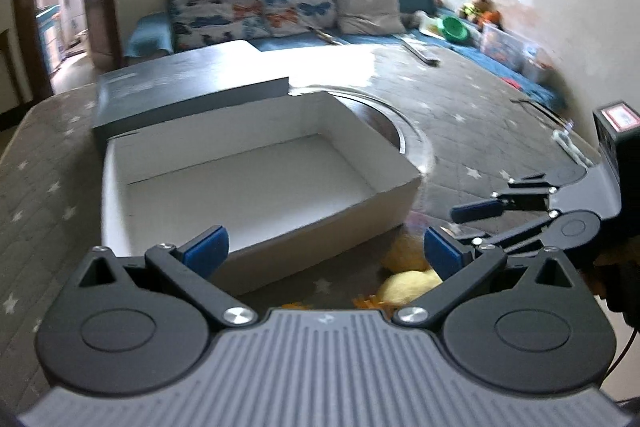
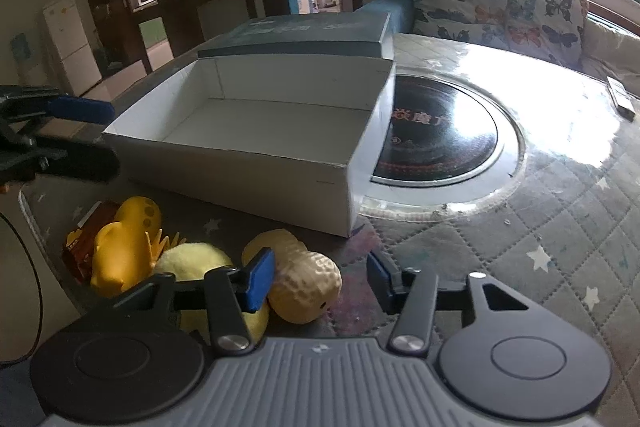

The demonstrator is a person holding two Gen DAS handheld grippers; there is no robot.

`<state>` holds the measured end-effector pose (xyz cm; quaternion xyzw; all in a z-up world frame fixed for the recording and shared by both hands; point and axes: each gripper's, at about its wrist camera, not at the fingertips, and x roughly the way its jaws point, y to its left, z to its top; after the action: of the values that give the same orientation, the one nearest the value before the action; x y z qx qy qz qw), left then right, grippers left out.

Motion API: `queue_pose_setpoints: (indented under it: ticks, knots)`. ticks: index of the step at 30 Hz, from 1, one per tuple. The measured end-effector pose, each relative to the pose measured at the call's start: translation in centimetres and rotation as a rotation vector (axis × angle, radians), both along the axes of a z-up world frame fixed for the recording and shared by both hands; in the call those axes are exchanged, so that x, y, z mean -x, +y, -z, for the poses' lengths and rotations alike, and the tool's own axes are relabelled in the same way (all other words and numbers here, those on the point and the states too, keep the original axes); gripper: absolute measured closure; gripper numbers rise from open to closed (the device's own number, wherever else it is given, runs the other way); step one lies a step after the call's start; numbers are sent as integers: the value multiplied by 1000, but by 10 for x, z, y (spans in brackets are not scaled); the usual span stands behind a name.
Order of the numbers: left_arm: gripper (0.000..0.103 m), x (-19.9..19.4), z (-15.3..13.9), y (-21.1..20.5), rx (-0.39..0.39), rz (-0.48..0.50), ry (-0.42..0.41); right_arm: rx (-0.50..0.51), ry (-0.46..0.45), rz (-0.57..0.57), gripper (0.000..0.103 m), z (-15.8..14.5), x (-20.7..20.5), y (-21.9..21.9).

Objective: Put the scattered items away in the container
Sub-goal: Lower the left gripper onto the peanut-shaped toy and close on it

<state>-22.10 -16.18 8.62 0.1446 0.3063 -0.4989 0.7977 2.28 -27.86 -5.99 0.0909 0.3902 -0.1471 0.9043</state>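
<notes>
Our right gripper (image 2: 320, 277), jaws spread and empty, sits nearest the peanut (image 2: 306, 277) (long axis slanting leftward, away); left gripper (image 1: 326, 249) also gapes, over the box (image 1: 256, 183).

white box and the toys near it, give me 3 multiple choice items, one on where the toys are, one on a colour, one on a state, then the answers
1. Where does the peanut toy lie?
A. inside the white box
B. on the table in front of the white box
C. on the sofa

2. What colour are the pads on the right gripper?
A. blue
B. red
C. green

3. What state is the white box in?
A. closed with its lid on
B. open and full of toys
C. open with nothing in it

Answers:
1 B, the toy rests on the star-patterned cloth outside the near wall of the box.
2 A, both pads show blue.
3 C, its bare white floor shows in both views, and the dark lid sits behind it.
</notes>
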Motion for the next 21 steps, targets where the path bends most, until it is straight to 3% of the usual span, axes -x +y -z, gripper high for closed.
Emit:
queue_pose_setpoints:
  ticks: [12, 21]
  knots:
    - [0, 1, 20, -37, -28, 135, 143, -28, 30, -42, 53, 5, 3, -1]
    - [7, -2, 34, -61, -38, 207, 272, -57, 16, -52, 52, 7, 1, -7]
